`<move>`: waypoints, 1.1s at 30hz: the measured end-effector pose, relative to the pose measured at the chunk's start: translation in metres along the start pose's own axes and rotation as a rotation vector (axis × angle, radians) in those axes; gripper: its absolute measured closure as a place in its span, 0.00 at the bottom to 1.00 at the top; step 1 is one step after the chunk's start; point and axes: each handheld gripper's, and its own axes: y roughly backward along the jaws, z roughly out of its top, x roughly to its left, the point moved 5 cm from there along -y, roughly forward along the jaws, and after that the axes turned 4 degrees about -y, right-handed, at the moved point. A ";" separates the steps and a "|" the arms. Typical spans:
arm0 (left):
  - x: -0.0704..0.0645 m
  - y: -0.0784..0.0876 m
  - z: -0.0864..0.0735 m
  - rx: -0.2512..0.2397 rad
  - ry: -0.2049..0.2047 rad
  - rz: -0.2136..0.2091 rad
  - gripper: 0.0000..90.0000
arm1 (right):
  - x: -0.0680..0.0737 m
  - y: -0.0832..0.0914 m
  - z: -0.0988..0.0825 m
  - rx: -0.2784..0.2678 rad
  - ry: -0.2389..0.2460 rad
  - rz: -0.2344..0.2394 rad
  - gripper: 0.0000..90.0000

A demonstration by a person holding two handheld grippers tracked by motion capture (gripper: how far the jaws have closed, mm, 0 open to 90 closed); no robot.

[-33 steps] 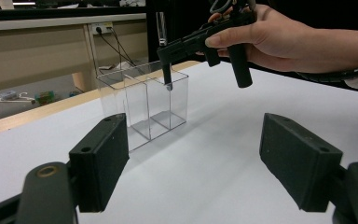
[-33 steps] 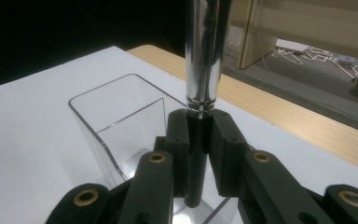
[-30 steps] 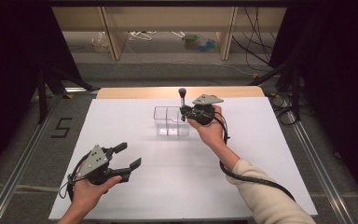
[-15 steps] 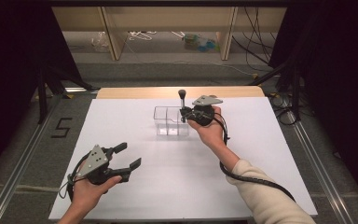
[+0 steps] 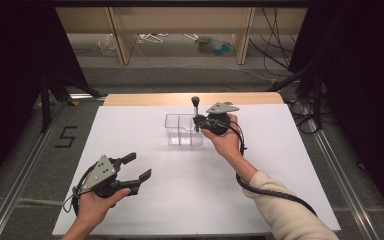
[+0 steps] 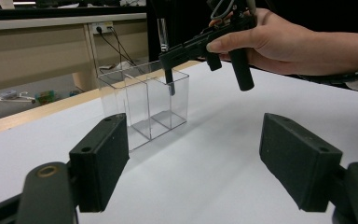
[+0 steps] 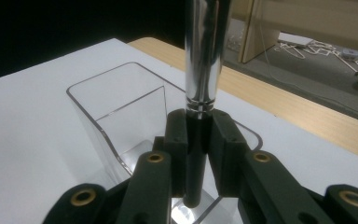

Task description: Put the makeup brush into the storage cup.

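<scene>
The high view looks forward and down on the whole surface [image 5: 145, 210] from afar, while both gripper views sit low and close, all sharing the clear box [image 5: 182, 130].

The left gripper [image 5: 132, 167] hangs low near the person's edge, jaws spread wide with nothing between them. The right gripper [image 5: 198, 121] is held out farther, forearm stretched forward (cream sleeve at the elbow), its jaws having just eased apart a little around a slim upright rod
</scene>
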 end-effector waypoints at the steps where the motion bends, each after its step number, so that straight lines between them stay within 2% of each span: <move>1: 0.000 0.000 0.000 0.001 0.000 0.001 0.26 | 0.001 0.000 0.001 -0.005 0.000 0.012 0.77; 2: 0.000 0.000 0.000 0.003 0.009 0.004 0.26 | 0.002 0.003 0.002 0.011 -0.004 0.011 0.73; 4: 0.000 0.001 0.000 0.009 0.007 0.007 0.26 | 0.002 0.006 0.007 -0.014 0.002 0.007 0.66; 8: 0.000 0.000 0.000 0.009 0.007 0.009 0.26 | 0.003 0.014 0.012 -0.022 -0.004 0.020 0.51; 13: 0.001 0.000 0.000 0.009 0.000 0.011 0.26 | 0.005 0.023 0.012 0.002 0.000 0.042 0.37; 15: 0.001 0.000 0.000 0.010 0.000 0.012 0.26 | 0.005 0.027 0.010 0.013 0.012 0.045 0.35; 17: 0.001 0.000 0.000 0.011 0.006 0.013 0.26 | 0.004 0.034 0.008 0.037 0.012 0.059 0.34; 18: 0.001 0.000 0.000 0.011 0.006 0.013 0.26 | 0.004 0.036 0.007 0.029 0.013 0.074 0.34; 22: 0.001 -0.001 0.000 0.009 0.006 0.016 0.26 | 0.002 0.049 0.002 0.057 0.011 0.105 0.33; 33: 0.003 -0.002 0.000 0.013 -0.003 0.024 0.26 | -0.009 0.085 -0.011 0.056 0.010 0.091 0.32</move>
